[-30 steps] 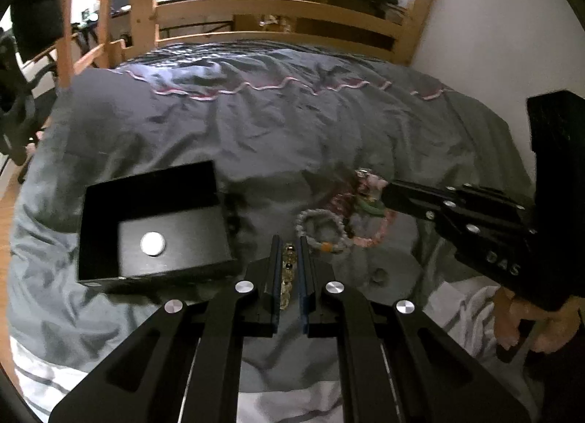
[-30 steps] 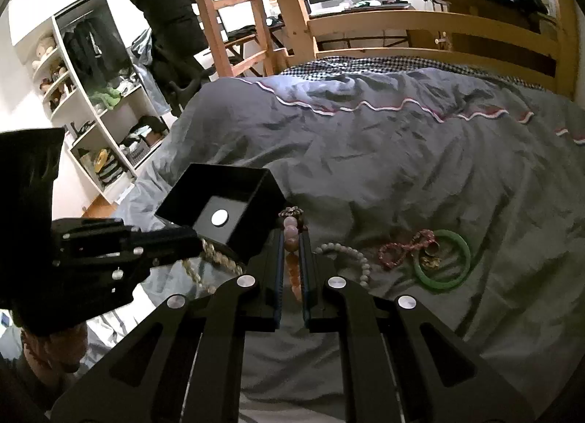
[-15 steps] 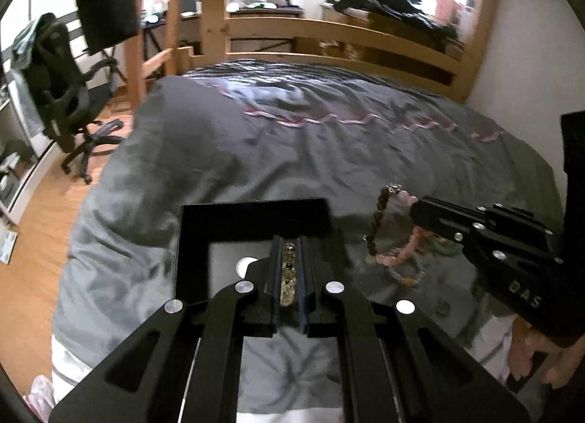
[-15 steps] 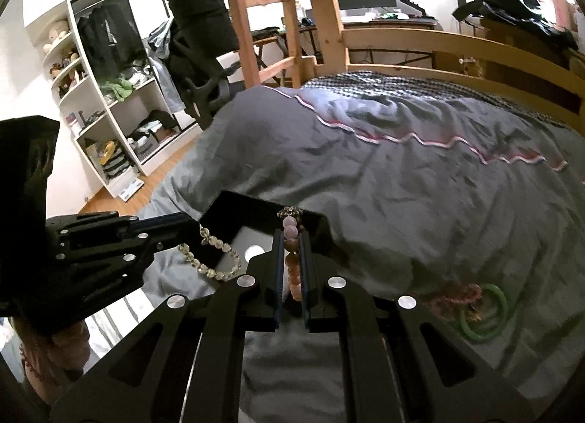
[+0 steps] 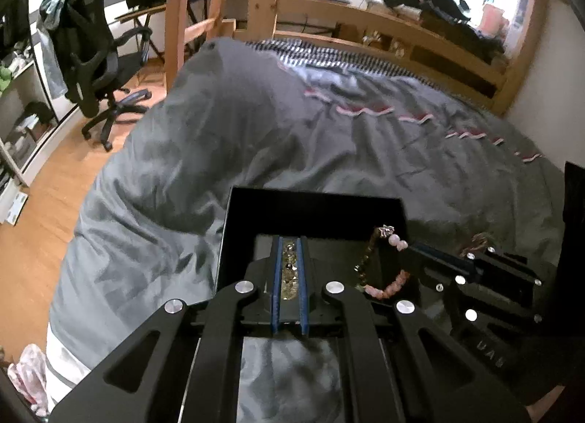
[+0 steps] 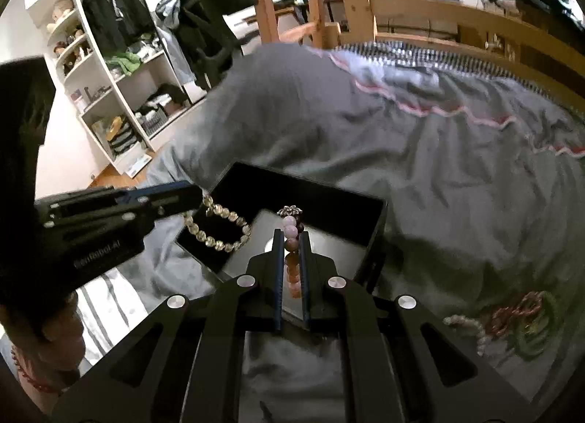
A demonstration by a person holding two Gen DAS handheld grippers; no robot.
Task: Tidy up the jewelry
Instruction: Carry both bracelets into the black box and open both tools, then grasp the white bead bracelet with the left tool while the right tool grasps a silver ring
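- Over the black box (image 5: 314, 211), both grippers hang with a bracelet each; the box sits open-topped on a grey duvet (image 5: 292, 138), one corner turned toward the right wrist camera.
- Left gripper (image 5: 289, 240): jaws nearly together, pinching a pale bead bracelet (image 6: 215, 225) whose loop droops from the tips above the box's near-left corner in the right view.
- Right gripper (image 6: 291, 236): jaws likewise narrow, clamped on a pink bead bracelet (image 6: 290, 240) with a small metal flower charm at the top; its beads run lengthwise along the fingers, and the loop hangs down over the box's right side in the left view.
- Right of the box, more jewelry lies heaped on the duvet: a white bead bracelet (image 6: 471, 328), a reddish tangle (image 6: 512, 317) and a green bangle (image 6: 541, 335), touching one another.
- Duvet is creased, with a pink wavy stripe (image 5: 365, 108) across it.
- Around the bed: wooden frame (image 5: 420, 35), office chair (image 5: 95, 57), white shelves (image 6: 120, 94) with clothes, wood floor (image 5: 40, 203).
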